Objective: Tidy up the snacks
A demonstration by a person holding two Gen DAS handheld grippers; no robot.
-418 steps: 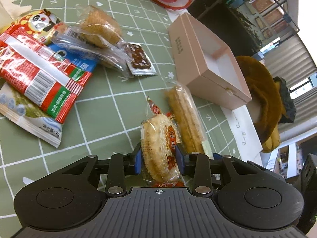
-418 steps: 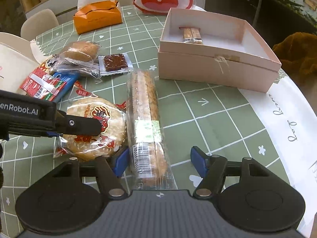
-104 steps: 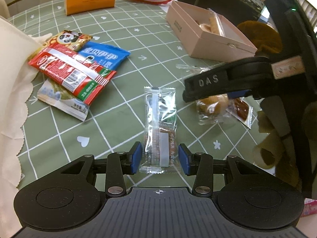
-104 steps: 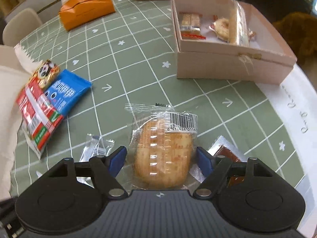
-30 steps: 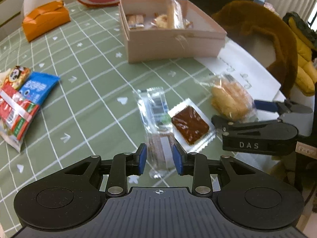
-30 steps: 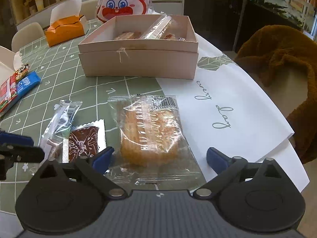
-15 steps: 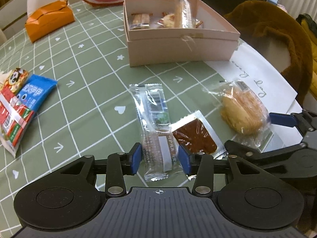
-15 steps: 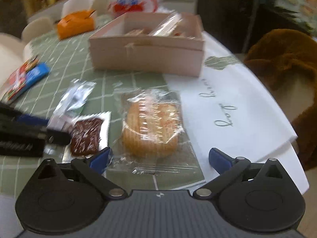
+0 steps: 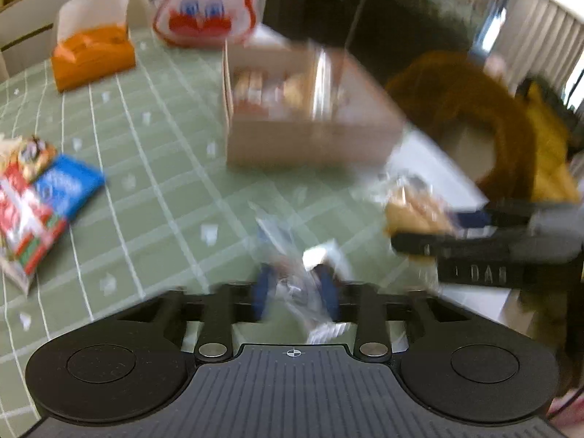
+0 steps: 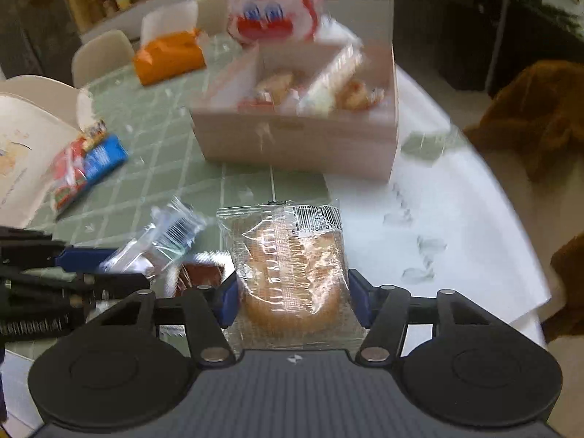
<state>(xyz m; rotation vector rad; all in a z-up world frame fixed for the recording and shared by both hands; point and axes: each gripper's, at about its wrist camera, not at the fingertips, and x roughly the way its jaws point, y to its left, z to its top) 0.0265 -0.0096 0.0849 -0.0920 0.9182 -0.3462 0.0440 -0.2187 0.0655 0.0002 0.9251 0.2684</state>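
Black ribbed gripper [image 10: 294, 301] body, blue pads [image 10: 228, 301], round silver screws.

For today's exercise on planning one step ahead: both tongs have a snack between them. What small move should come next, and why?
Probably carry both snacks over to the pink box. The left tongs are shut on the clear-wrapped bar, the right tongs are closing around the wrapped cake, and the open box, with snacks already inside, stands just ahead.
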